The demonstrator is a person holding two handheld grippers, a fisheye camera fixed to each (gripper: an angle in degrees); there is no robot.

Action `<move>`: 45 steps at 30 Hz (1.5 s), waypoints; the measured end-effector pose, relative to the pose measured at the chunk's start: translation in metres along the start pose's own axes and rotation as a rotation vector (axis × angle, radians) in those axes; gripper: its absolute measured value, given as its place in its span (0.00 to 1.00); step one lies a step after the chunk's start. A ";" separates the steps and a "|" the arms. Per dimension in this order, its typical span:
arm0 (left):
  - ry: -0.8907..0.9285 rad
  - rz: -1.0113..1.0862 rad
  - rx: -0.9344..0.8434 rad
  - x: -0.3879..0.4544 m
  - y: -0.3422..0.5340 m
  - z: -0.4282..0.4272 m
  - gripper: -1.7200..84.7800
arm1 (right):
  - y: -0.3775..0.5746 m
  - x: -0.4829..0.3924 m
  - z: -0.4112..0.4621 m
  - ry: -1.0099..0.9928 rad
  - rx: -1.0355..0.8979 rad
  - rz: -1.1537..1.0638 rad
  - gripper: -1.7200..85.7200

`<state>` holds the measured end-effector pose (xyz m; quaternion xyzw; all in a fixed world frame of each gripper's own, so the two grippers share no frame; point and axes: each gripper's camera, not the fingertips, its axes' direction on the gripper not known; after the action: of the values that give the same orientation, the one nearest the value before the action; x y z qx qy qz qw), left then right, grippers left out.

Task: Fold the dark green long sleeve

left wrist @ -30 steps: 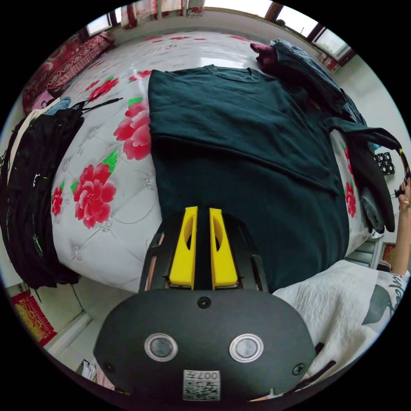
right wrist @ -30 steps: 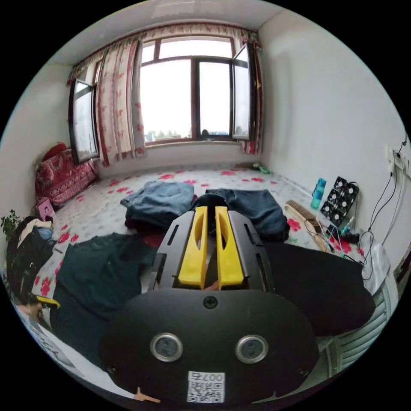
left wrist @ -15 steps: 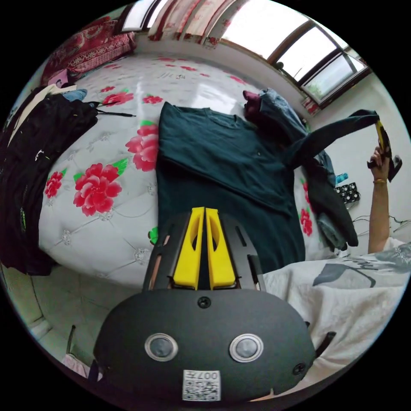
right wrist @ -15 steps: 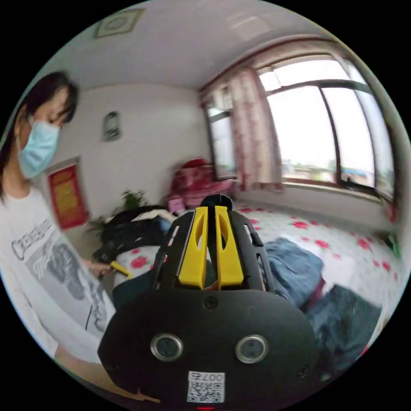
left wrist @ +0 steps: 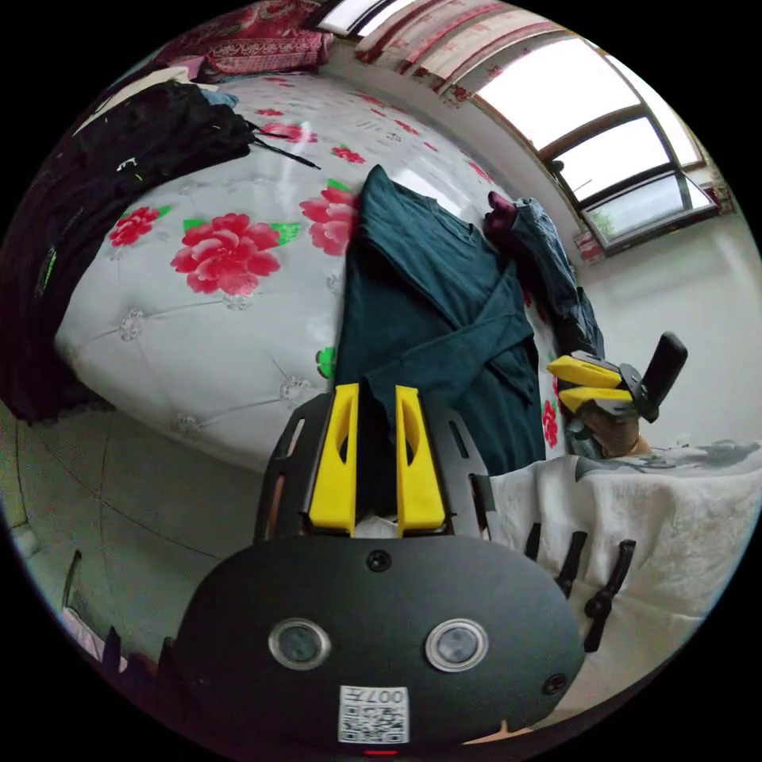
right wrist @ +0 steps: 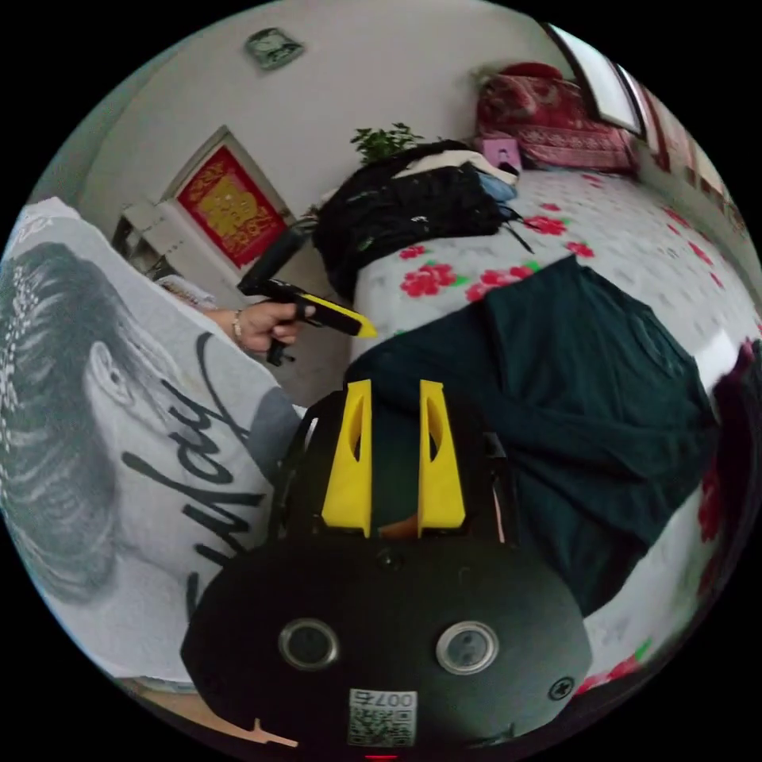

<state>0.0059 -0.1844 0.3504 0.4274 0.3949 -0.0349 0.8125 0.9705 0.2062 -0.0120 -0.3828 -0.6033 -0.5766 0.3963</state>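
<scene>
One green top [left wrist: 429, 302], two grippers [left wrist: 373, 397] [right wrist: 394, 393]

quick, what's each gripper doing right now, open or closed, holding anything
Left gripper: open, jaws apart over the dark green long sleeve, not gripping it.
Right gripper: open, jaws apart above the shirt, holding nothing.

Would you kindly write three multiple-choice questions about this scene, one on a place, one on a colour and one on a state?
1. Where does the green shirt lie?
A. on the flowered bed
B. on the floor
C. on a chair

2. What colour are the flowers on the bed cover?
A. blue
B. red
C. yellow

3. How do the jaws of the right gripper stand?
A. shut on the shirt
B. shut on nothing
C. apart, holding nothing

Answers:
1 A, it is spread on the bed cover.
2 B, red blooms with green leaves.
3 C, a clear gap shows between the jaws, with the shirt beyond them.
</scene>
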 end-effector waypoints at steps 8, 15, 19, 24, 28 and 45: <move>-0.126 0.156 -0.157 0.024 -0.027 0.035 0.10 | 0.023 0.099 -0.035 0.391 -0.046 0.412 0.09; -0.169 0.191 -0.081 0.023 -0.031 0.005 0.01 | 0.013 0.178 -0.029 0.433 -0.097 0.669 0.09; -0.073 0.016 0.078 -0.013 -0.023 -0.044 0.01 | -0.021 0.179 -0.020 0.474 -0.087 0.600 0.10; -0.006 -0.235 0.087 -0.073 -0.010 -0.047 0.01 | -0.056 0.170 -0.029 0.405 0.008 0.510 0.10; -0.045 -0.291 0.054 -0.083 -0.008 -0.035 0.01 | -0.042 0.166 -0.047 0.363 0.035 0.548 0.10; -0.040 -0.026 -0.223 -0.060 0.064 0.009 0.14 | 0.223 -0.003 -0.100 0.311 -0.152 0.868 0.12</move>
<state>-0.0043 -0.1677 0.4363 0.3284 0.3854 -0.0099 0.8623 1.1802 0.1153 0.0744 -0.5367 -0.2767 -0.4504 0.6577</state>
